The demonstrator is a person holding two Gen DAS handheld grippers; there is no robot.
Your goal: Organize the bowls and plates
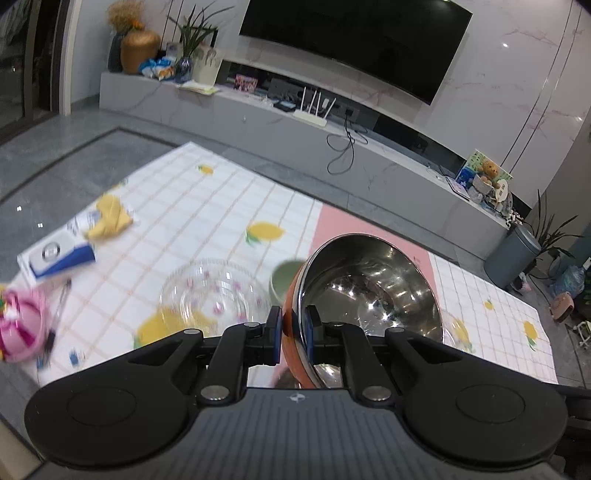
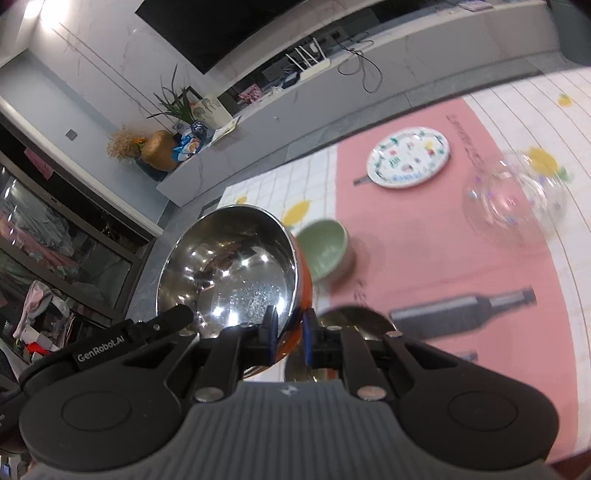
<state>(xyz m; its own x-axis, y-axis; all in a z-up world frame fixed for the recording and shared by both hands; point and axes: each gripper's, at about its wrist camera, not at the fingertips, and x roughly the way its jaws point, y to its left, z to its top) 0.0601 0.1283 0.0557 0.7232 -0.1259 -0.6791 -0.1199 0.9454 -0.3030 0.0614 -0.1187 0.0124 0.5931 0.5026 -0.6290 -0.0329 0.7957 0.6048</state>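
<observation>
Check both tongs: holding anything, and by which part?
Left tongs and right tongs each pinch the rim of a steel bowl with an orange outside, tilted above the table. Whether it is one shared bowl is unclear.

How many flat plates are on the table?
1. The patterned plate lies on the pink mat, beyond the green bowl. Others may be hidden behind the steel bowl.

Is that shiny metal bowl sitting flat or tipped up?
Tipped up: the metal bowl is held on edge by its rim in the left gripper, its inside facing sideways.

place: home living room | evidence: wall TV (image 1: 354, 44), low media console (image 1: 258, 114), router (image 1: 314, 110), potted plant (image 1: 195, 33)
</observation>
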